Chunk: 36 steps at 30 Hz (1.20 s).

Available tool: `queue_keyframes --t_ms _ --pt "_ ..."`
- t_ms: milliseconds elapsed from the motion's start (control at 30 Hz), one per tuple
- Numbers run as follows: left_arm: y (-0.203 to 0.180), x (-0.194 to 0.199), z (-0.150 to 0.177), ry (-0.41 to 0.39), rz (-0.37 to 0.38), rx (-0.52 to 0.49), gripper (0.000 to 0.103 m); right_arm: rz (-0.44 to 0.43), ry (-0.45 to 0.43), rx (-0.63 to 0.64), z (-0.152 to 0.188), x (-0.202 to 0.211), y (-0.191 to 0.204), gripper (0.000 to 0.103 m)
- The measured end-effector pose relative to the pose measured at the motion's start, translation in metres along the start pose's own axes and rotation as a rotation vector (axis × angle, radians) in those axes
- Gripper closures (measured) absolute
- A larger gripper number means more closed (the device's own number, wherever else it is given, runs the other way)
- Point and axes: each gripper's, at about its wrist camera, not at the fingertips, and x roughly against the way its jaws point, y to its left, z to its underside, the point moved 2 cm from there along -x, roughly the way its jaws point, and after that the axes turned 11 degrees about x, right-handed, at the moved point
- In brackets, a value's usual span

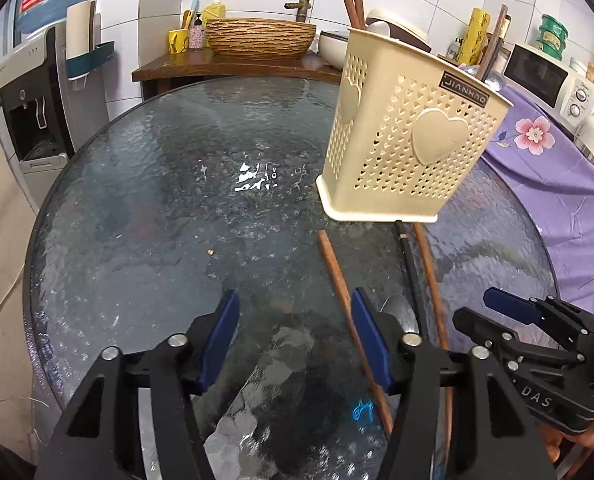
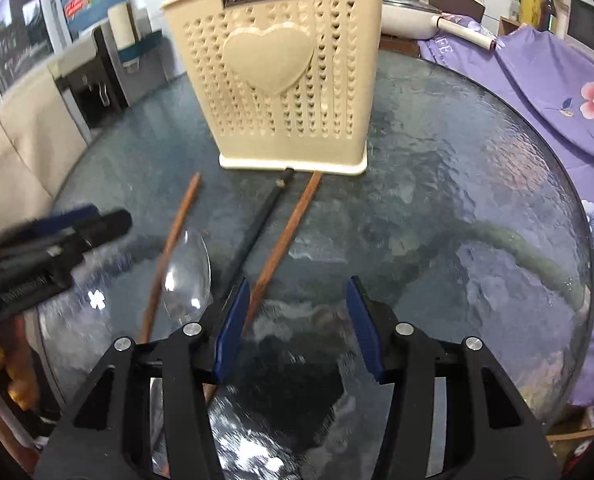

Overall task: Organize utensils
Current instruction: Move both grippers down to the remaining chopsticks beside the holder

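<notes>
A cream perforated utensil holder [image 1: 409, 136] [image 2: 281, 80] with a heart on its side stands on the round glass table [image 1: 157, 208] [image 2: 457, 168]. In front of it lie two brown chopsticks [image 1: 339, 284] [image 1: 429, 272], a black chopstick [image 1: 409, 264] and a metal spoon [image 1: 399, 314]. My left gripper [image 1: 295, 312] [image 2: 101, 218] hovers open over bare glass, and the left brown chopstick runs along its right finger. My right gripper [image 2: 299, 304] [image 1: 481, 312] is open too. The right brown chopstick [image 2: 289, 228] passes under its left finger; the spoon [image 2: 187, 276] lies further left.
A purple floral cloth [image 1: 537, 152] [image 2: 537, 80] covers furniture right of the table. Behind are a wooden counter [image 1: 225, 66] with a woven basin, a water dispenser [image 1: 29, 92] at left and a microwave [image 1: 545, 76] at right. More utensils stick out of the holder's top.
</notes>
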Motion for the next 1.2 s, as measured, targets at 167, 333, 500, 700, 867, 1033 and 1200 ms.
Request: queue_keyframes --t_ms 167,333,500,700,867,1033,1200 --pt "-0.006 -0.011 -0.01 0.024 0.026 0.01 0.061 -0.05 0.008 -0.09 -0.015 -0.02 -0.005 0.066" --pt "-0.015 -0.029 -0.015 0.061 0.034 0.012 0.071 -0.033 0.027 -0.118 -0.03 -0.038 -0.002 0.072" --pt "-0.024 -0.041 -0.012 0.082 0.022 -0.009 0.075 0.023 0.028 -0.09 -0.037 -0.043 -0.002 0.082" --pt "-0.025 -0.051 -0.009 0.095 0.005 -0.011 0.078 0.035 0.037 -0.105 -0.047 -0.053 -0.007 0.083" --pt "-0.03 -0.056 -0.012 0.099 -0.005 -0.025 0.084 0.049 0.033 -0.098 -0.052 -0.059 -0.01 0.083" --pt "-0.037 -0.059 -0.014 0.099 -0.008 -0.042 0.093 0.064 0.029 -0.096 -0.06 -0.062 -0.008 0.089" --pt "-0.034 -0.059 -0.015 0.099 0.002 -0.024 0.095 0.057 0.023 -0.085 -0.06 -0.063 -0.009 0.093"
